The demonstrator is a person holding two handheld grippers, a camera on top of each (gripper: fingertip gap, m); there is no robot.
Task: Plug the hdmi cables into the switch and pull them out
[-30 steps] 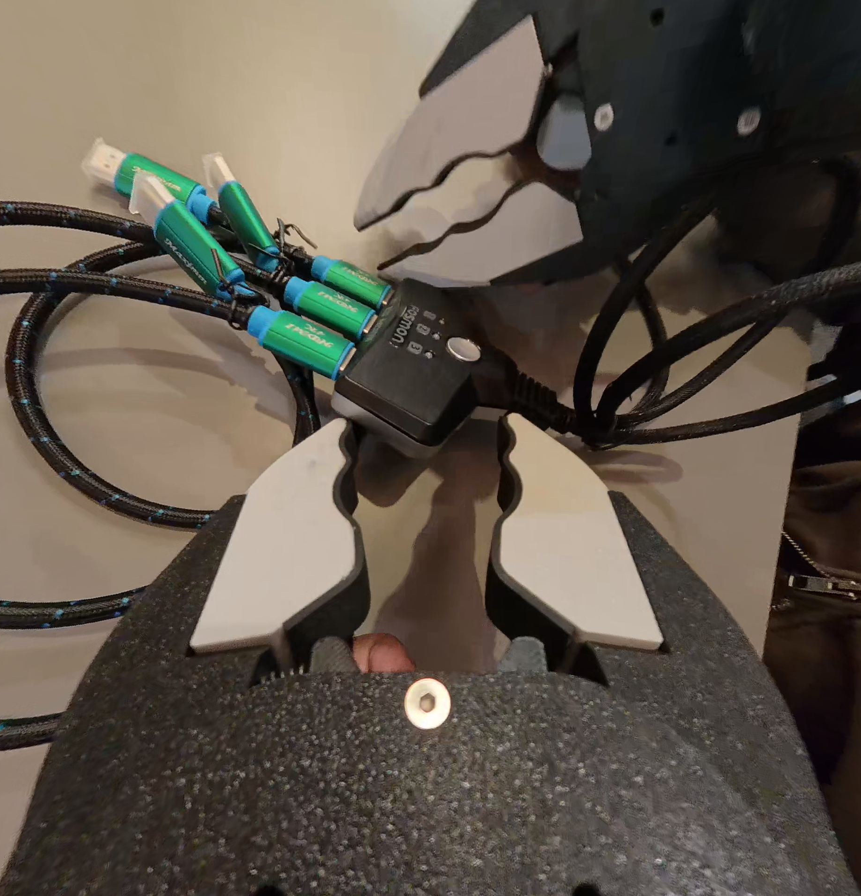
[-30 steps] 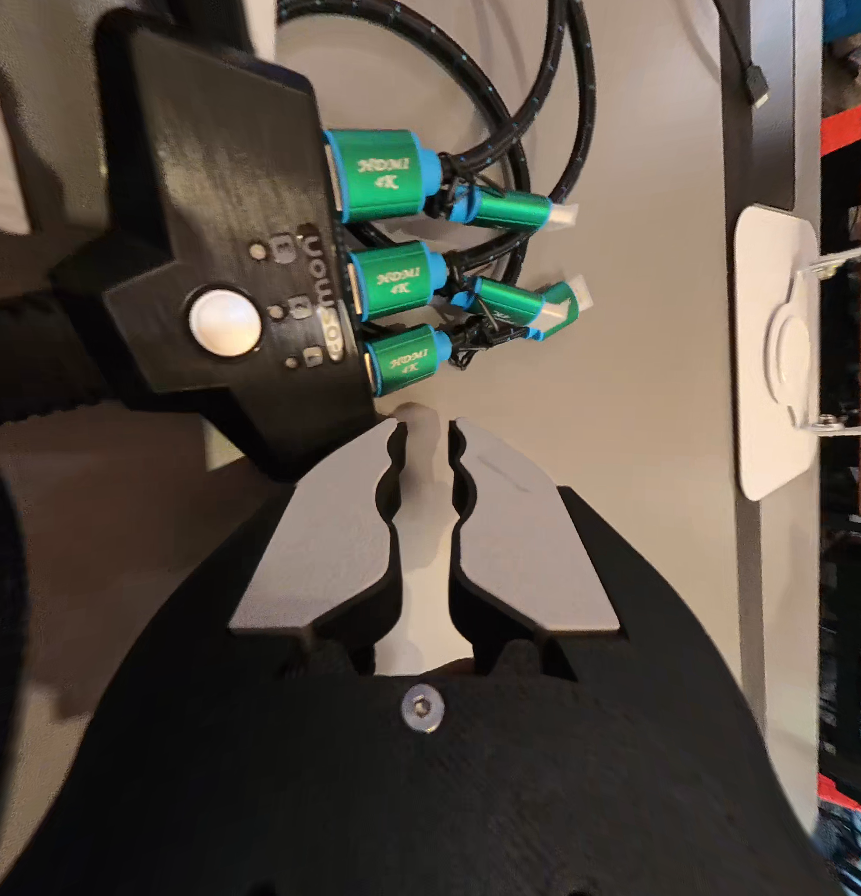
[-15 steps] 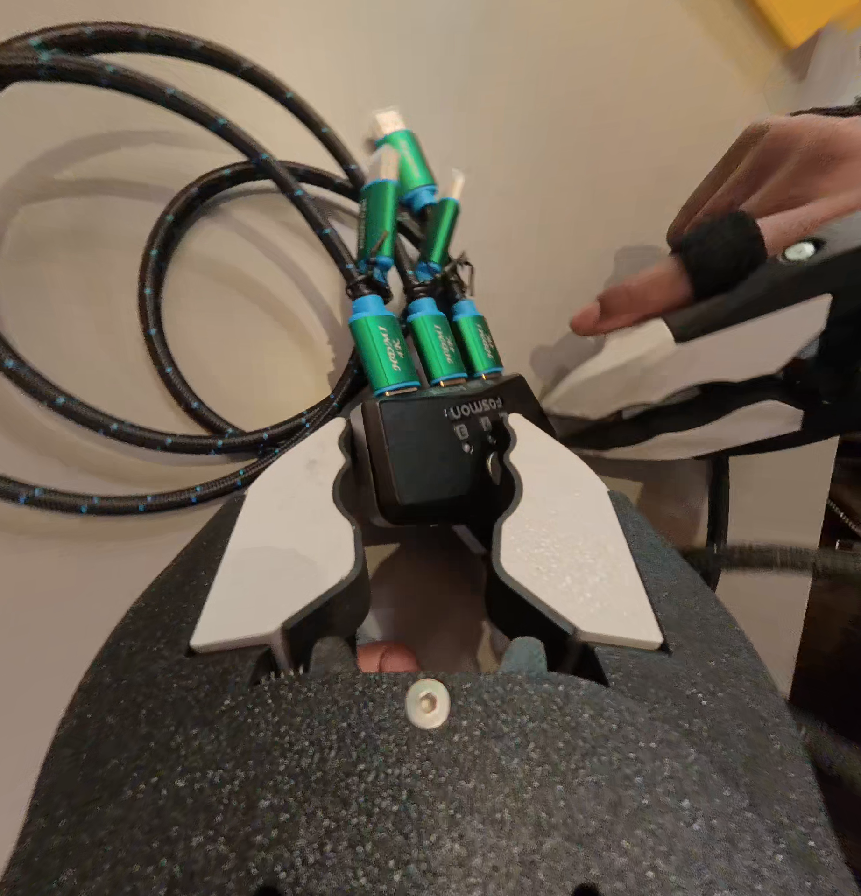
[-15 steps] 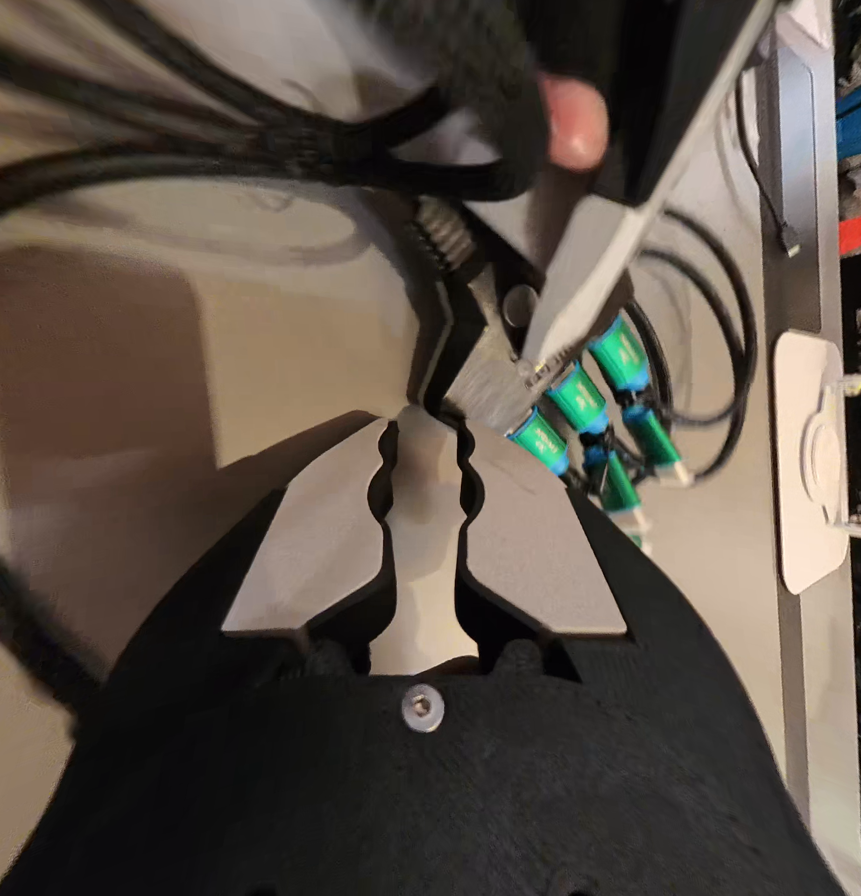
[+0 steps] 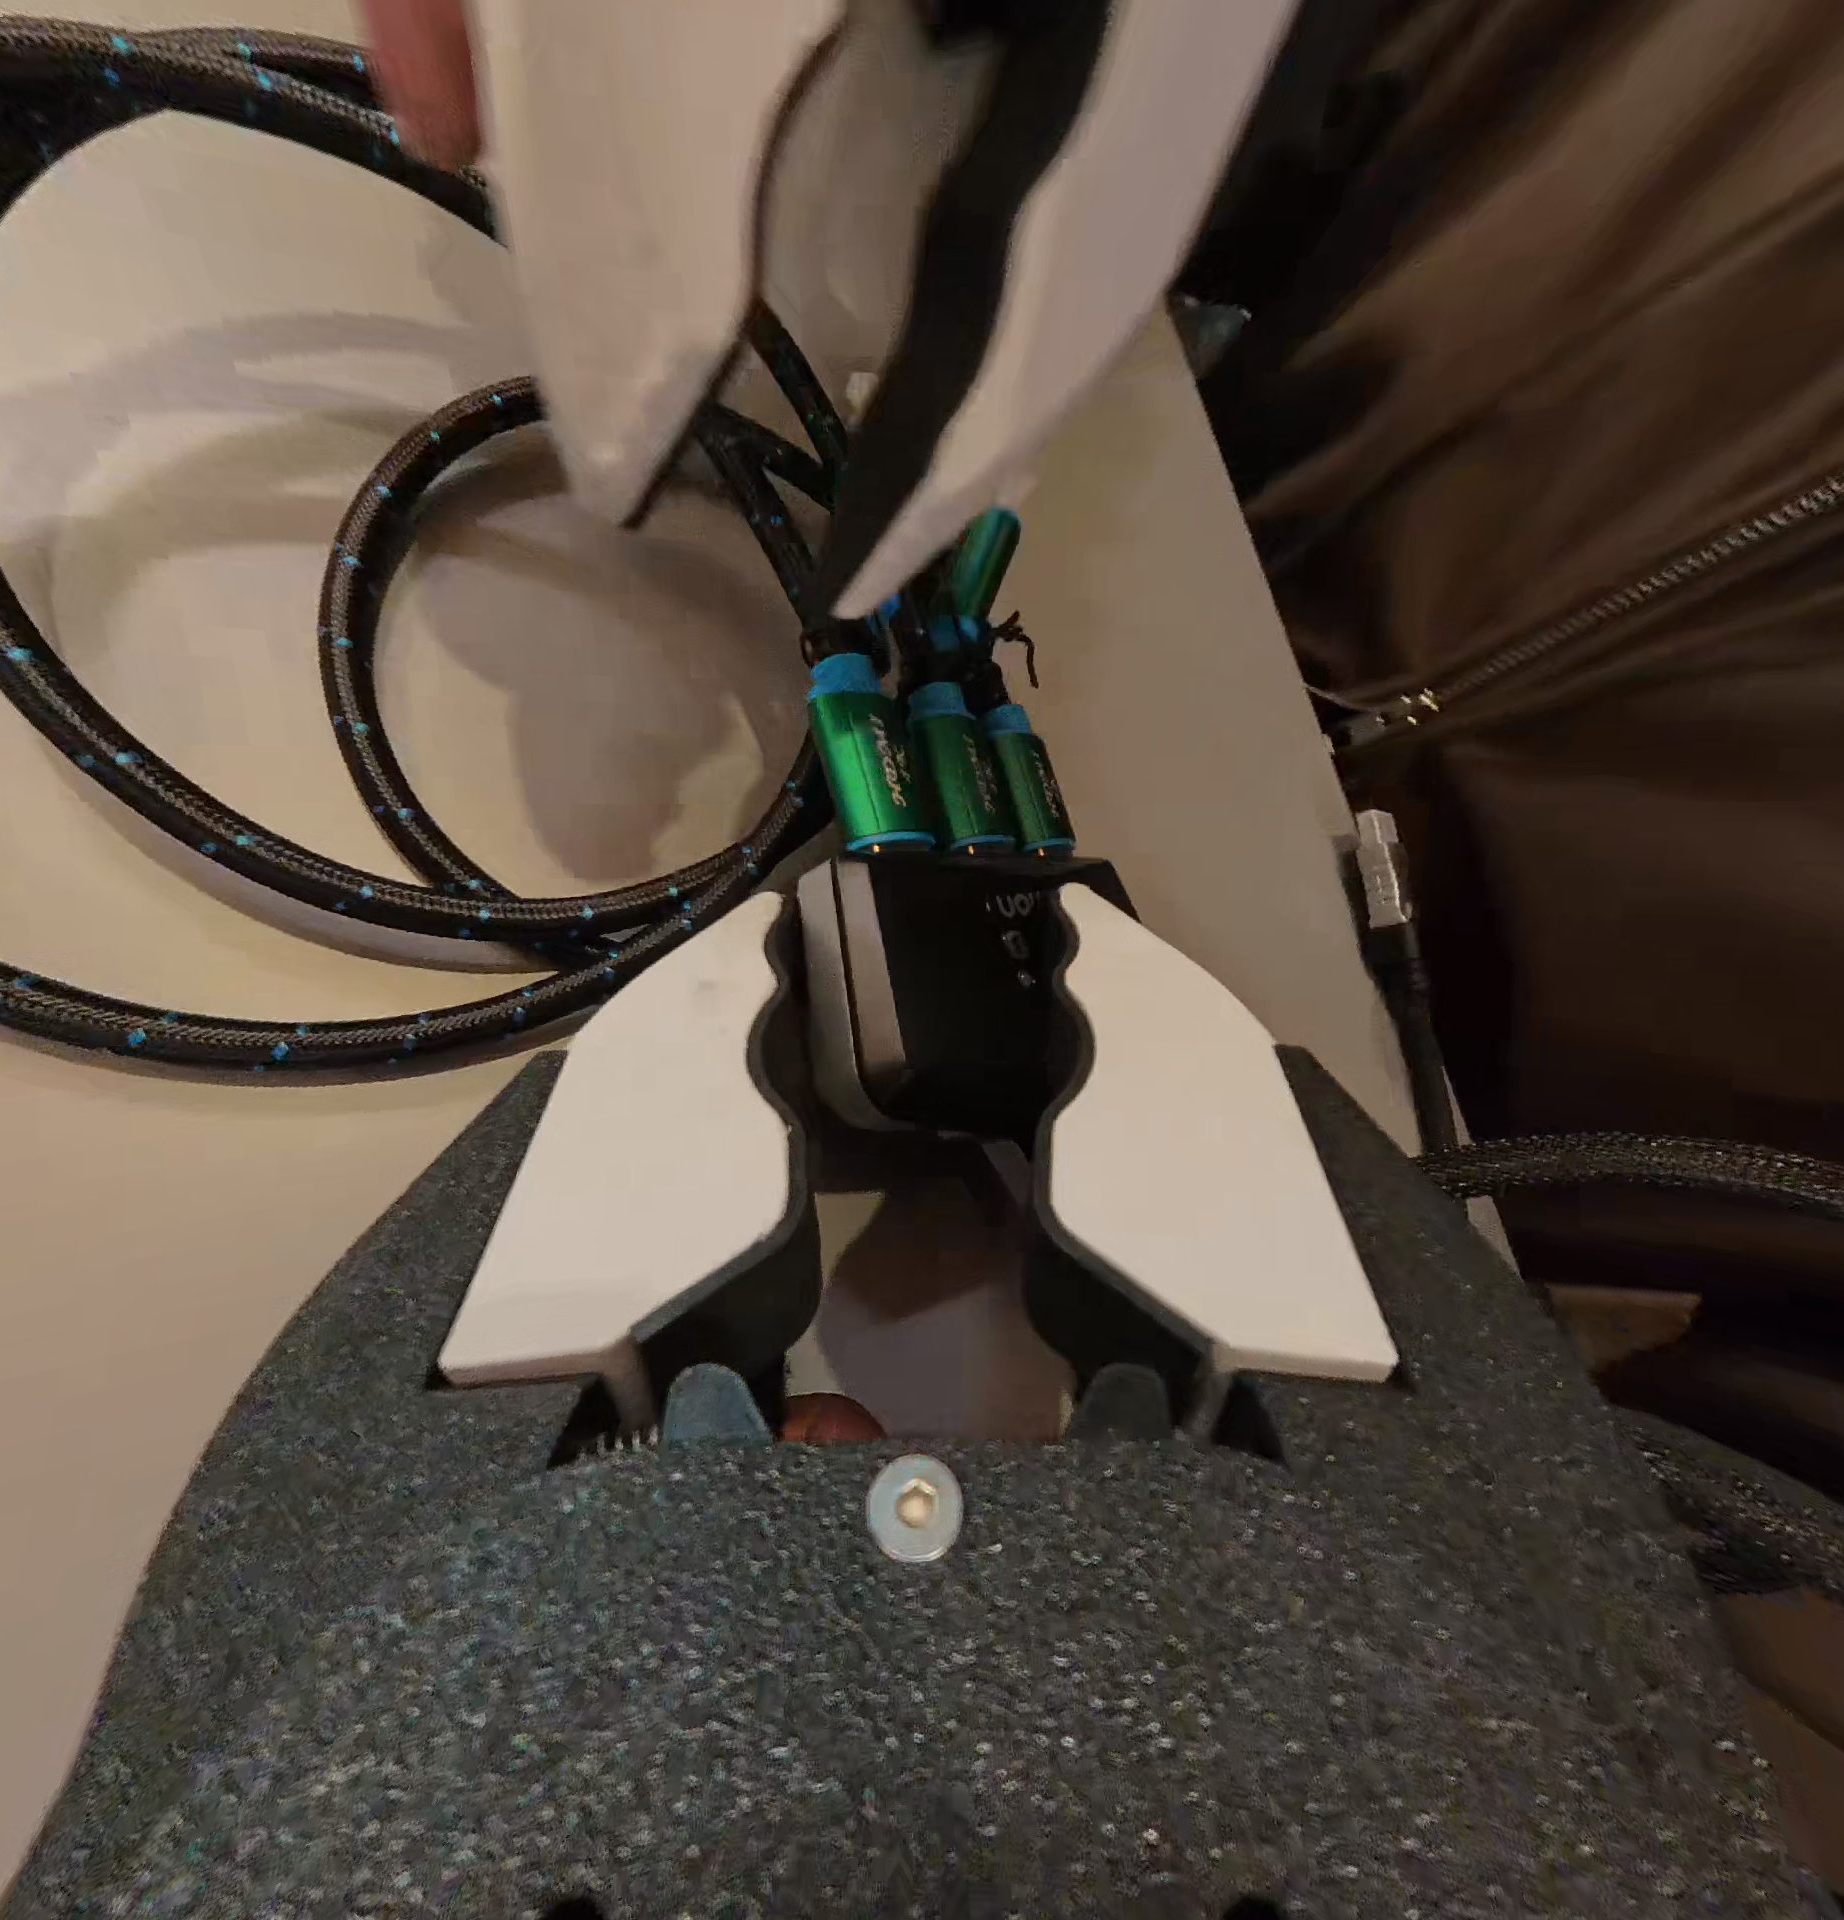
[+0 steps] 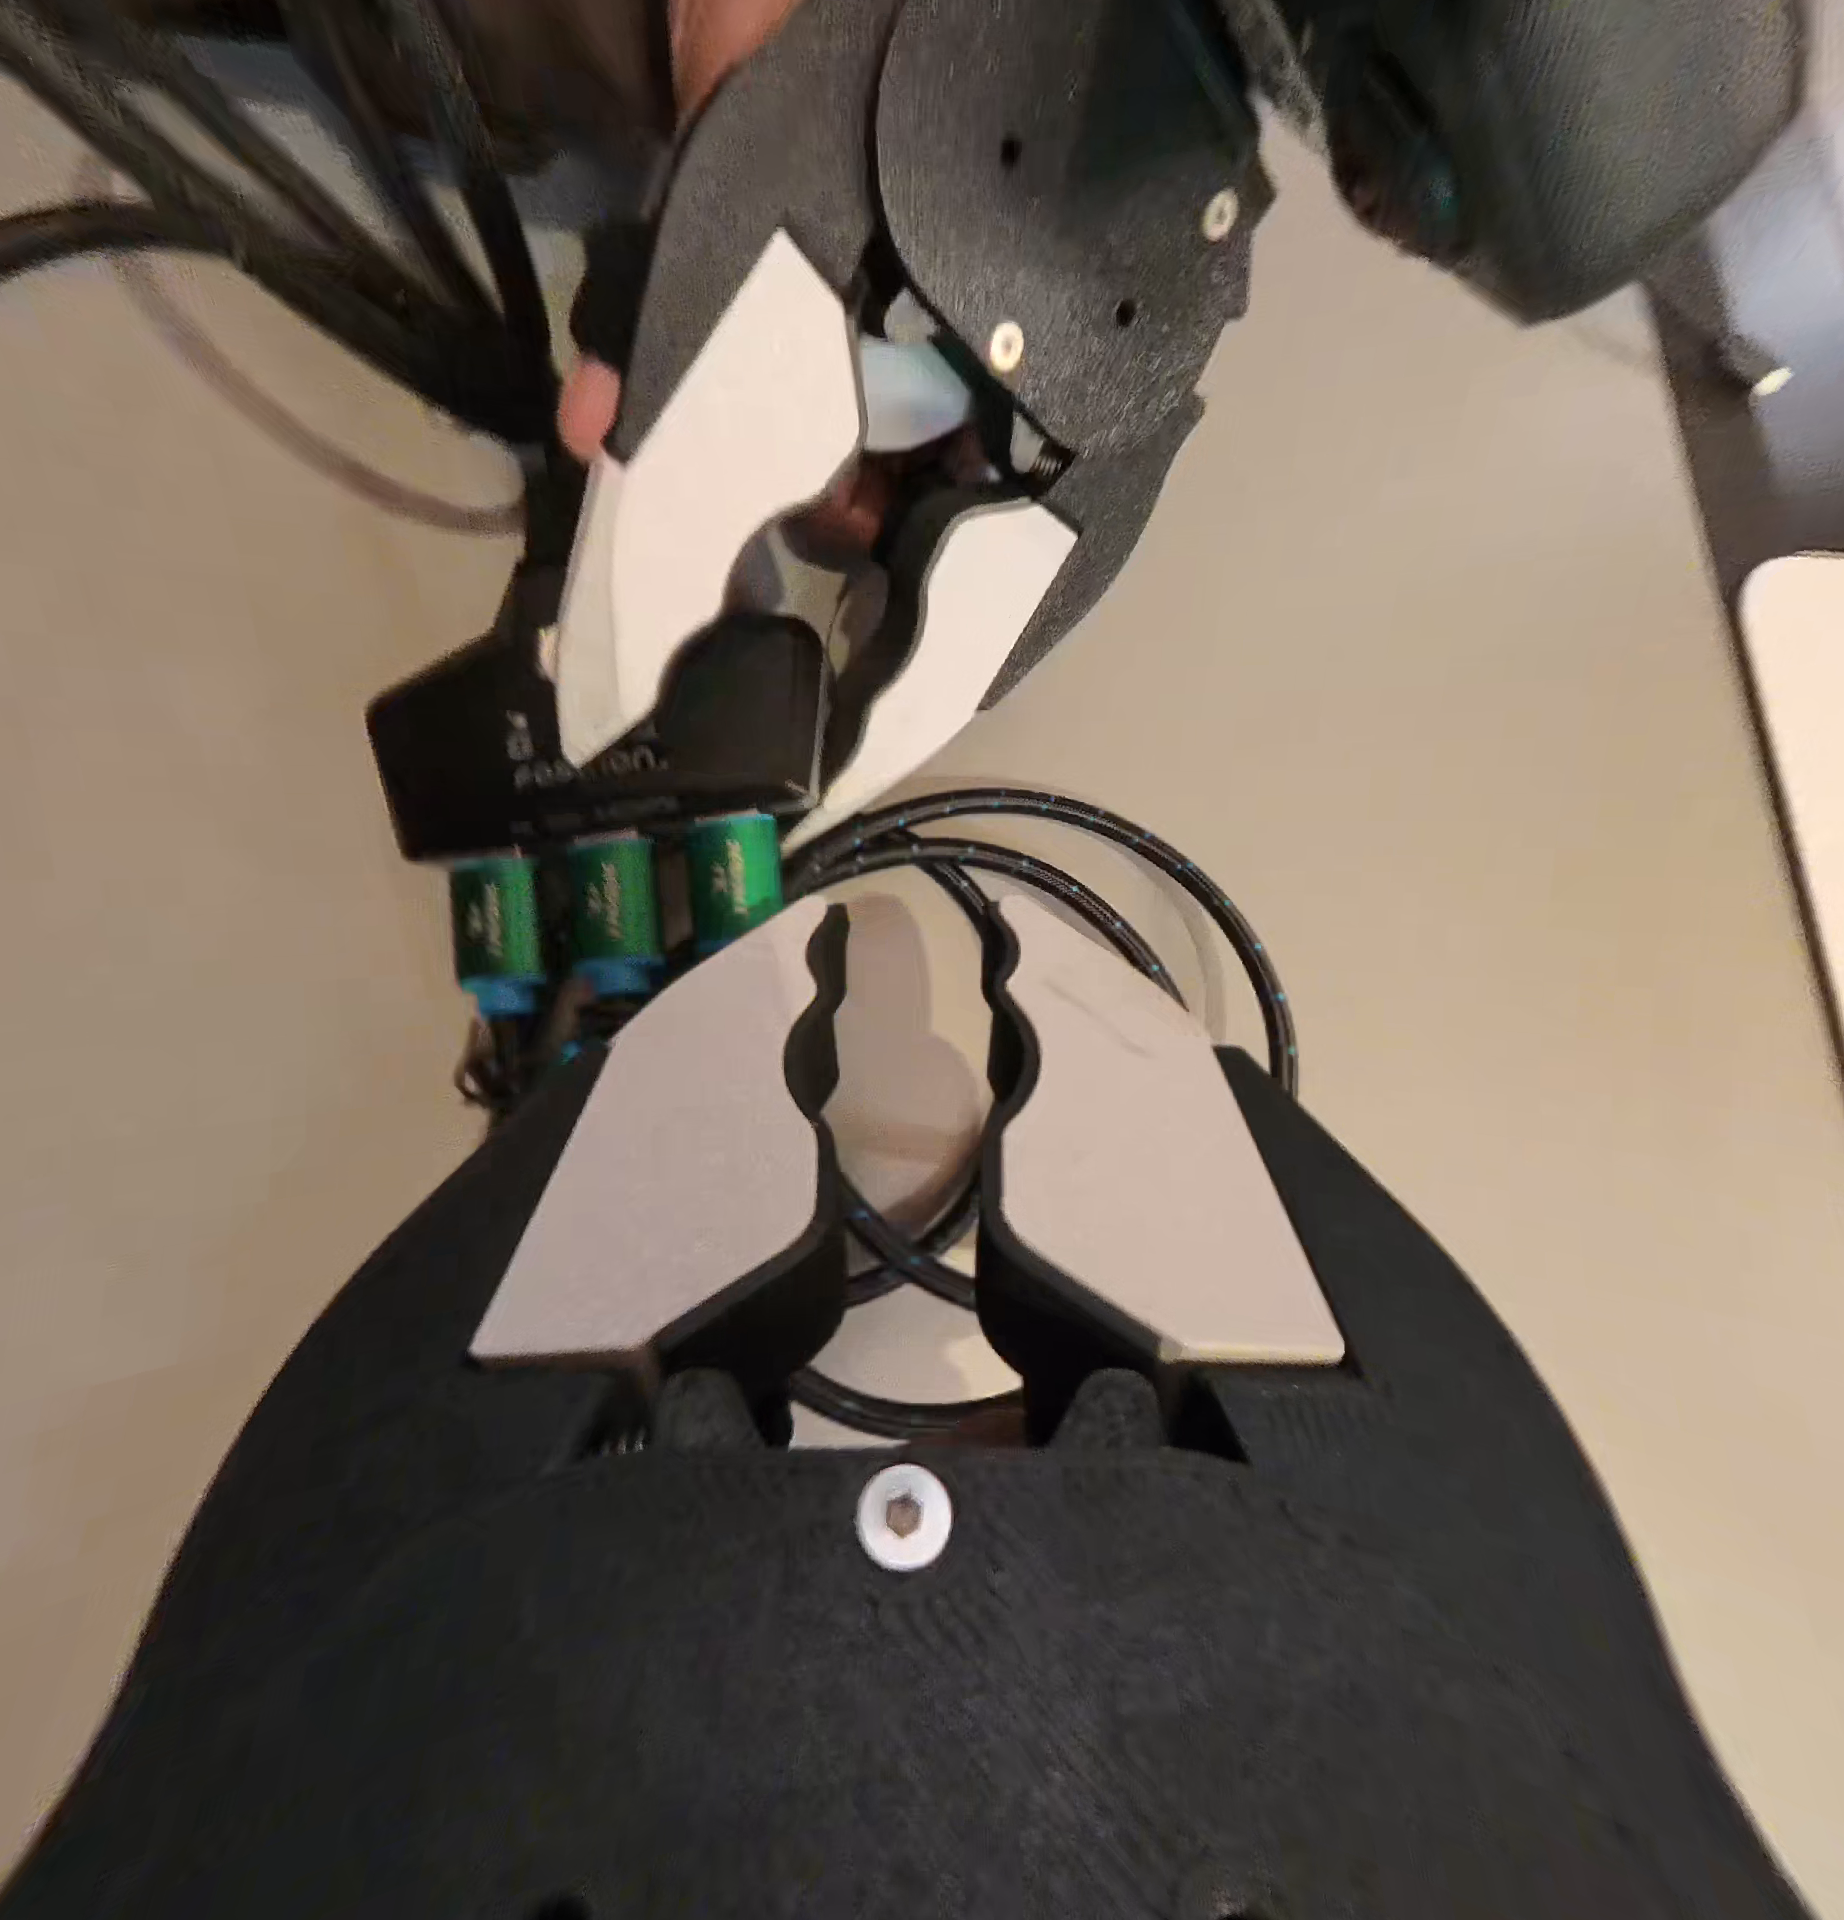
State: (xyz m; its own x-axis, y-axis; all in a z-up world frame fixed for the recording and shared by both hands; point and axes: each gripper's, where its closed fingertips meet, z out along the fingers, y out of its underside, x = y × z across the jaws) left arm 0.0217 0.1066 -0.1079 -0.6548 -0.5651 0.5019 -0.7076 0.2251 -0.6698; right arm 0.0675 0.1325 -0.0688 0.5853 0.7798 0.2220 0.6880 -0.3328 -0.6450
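A: Your left gripper (image 5: pixel 923 935) pinches the black box (image 5: pixel 959 997), and both fingers (image 5: pixel 679 1081) press on its sides. From the right wrist view the same grip shows, the white fingers closed around the box (image 6: pixel 606 769) above the table (image 6: pixel 1365 831).

B: And the plugs?

A: Three green plugs (image 5: pixel 939 769) sit side by side in the box's far face, each with a blue collar at its outer end. Beyond them, braided black cables (image 5: pixel 357 883) loop over the table (image 5: pixel 170 1195), to the left of the box.

B: What about your right gripper?

A: Your right gripper (image 6: pixel 918 925) stands spread, with nothing between its fingers (image 6: pixel 710 1081); only table and a cable loop (image 6: pixel 1188 894) show through the gap. Its fingertips hang just beside the plugs (image 6: pixel 606 904), on the side away from the box. In the left wrist view it comes in blurred from above (image 5: pixel 731 561), its tips near the plug collars; you cannot tell whether they touch.

B: Anything else by the box?

A: A white pad (image 6: pixel 1822 831) lies well off to the right of the box, at the table's edge.
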